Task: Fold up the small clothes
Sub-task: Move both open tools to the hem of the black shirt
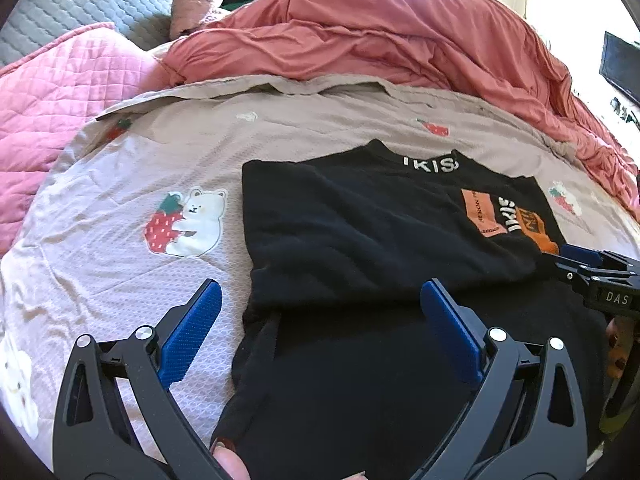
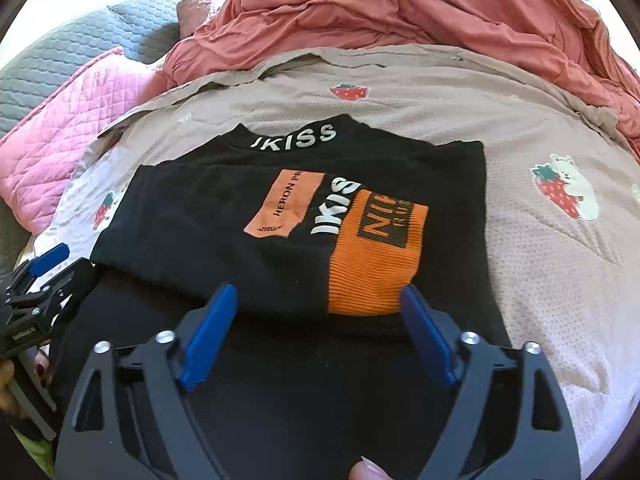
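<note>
Already spread wide, both grippers, nothing pinched between the blue pads. Left gripper (image 1: 320,300) low over the near left part of the black shirt (image 1: 360,232), one pad over the bedsheet (image 1: 120,184), the other over the dark cloth. Right gripper (image 2: 316,304) just before the orange cuff (image 2: 368,256) of the sleeve folded across the chest, apparently touching no cloth.

Shirt flat on the strawberry-print bedsheet, collar at the far side, both sides folded inward, lower half toward the camera not yet folded up. Red blanket (image 1: 400,32) heaped behind, well apart from the shirt.

Possible troubles from here:
- Folded sleeve loose on top; may slide or open again if a pad brushes the cuff during the next reach.
- Sheet soft and thin; may get pinched together with the hem and lifted.
- Uneven pick at the two bottom corners, then a crooked fold.
- Thick doubled layers; may slip out of a shallow pinch.
</note>
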`<state>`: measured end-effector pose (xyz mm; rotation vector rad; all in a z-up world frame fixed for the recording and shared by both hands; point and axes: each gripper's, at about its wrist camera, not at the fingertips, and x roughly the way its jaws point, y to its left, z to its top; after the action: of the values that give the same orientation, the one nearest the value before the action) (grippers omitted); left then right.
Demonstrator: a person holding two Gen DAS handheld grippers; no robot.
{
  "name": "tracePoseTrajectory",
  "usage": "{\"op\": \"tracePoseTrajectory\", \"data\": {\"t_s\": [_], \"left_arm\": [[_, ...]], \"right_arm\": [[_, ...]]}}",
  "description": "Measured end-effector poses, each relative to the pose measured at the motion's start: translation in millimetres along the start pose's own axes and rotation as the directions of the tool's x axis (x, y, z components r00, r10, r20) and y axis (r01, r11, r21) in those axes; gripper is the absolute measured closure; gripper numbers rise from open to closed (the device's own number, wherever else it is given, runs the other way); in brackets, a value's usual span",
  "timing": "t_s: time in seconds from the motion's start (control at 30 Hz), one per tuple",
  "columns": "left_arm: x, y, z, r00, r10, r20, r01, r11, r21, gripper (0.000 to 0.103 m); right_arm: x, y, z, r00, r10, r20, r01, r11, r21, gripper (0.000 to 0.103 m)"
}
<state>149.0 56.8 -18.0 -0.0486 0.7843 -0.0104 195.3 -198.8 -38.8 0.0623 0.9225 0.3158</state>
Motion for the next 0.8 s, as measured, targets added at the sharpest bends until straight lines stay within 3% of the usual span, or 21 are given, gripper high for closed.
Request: {"op": "tracePoseTrajectory", "data": {"t_s": [0.33,0.4,0.8], "left_arm": [[-10,3,-11,1.0,0.021,0.011,-0.021,1.0,0.005,0.01],[-11,3,-15,1.0,0.022,0.009,-0.022,1.0,0.003,0.01],[-29,6,-35,0.999,0.04,0.007,-0.04,0.999,-0.013,0.01]], "right_arm": [[-16,1,-5,1.0,-0.007,0.025,0.007,1.0,0.0,0.014],[-22,2,-8,0.999,-0.009,0.036,0.01,1.0,-0.005,0.009],[-63,-3,-27,0.997,-0.023,0.07,0.026,0.999,-0.039,0.009]]}}
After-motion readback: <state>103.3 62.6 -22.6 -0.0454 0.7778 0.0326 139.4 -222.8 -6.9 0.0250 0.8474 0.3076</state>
